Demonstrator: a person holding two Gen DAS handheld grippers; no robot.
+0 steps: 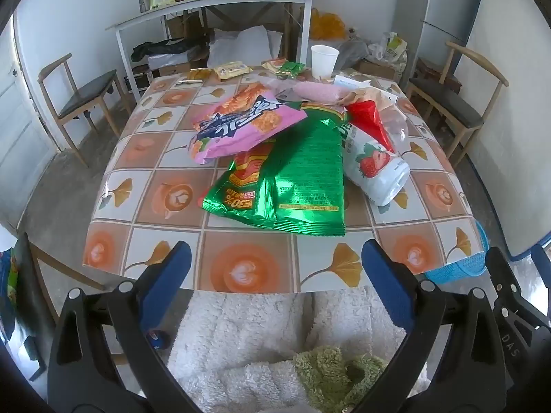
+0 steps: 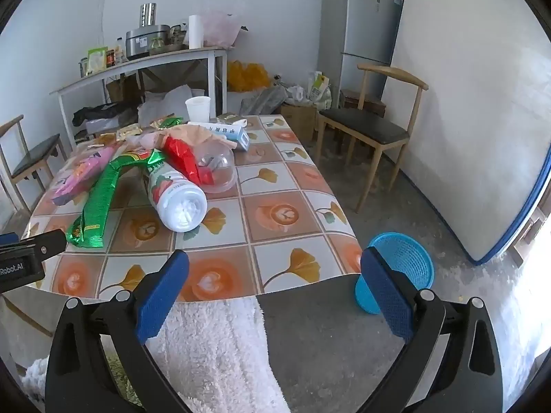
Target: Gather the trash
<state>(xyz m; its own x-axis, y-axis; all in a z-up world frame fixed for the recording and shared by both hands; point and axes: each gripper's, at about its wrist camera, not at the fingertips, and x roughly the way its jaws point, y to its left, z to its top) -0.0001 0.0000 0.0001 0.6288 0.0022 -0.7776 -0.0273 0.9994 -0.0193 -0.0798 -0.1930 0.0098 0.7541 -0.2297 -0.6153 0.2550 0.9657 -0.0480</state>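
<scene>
Left wrist view has the left gripper (image 1: 275, 268) nearest, its two blue pads (image 1: 165, 275) spread wide with nothing between them, hanging over the near edge of the table (image 1: 144, 186) above a white fleecy lap. Right wrist view has the right gripper (image 2: 273, 277) likewise spread as wide as it goes and empty, by the table's near right corner.

On the flowered cloth the trash lies heaped in the middle. Two green bags (image 1: 303, 175) lie nearest, shiny foil, overlapping, one face down with small print, the other showing red and yellow print. One pink bag (image 1: 241, 120) with orange snack pictures rests across their far ends. To the right lies one white bottle (image 1: 375, 168) on its side, strawberry label, base toward the camera, touching the green bags. One red wrapper (image 1: 368, 120) leans over the bottle, beside one clear plastic dome (image 2: 217, 168) that rests on the cloth. Behind the heap sit a pink wrapper (image 1: 316, 91), crumpled beige paper and one white-and-blue box (image 2: 227, 132). At the far edge stand one white cup (image 1: 323, 60) and a few small yellow and green packets (image 1: 231, 69).

One blue basket (image 2: 401, 268) stands on the floor beside the table's near right corner, empty as far as shows. Two wooden chairs flank the table, one on each side (image 1: 81, 93) (image 1: 451, 99). Farthest back are one white shelf table (image 1: 213, 1) loaded with pots and jars, and one grey fridge (image 2: 361, 24)
</scene>
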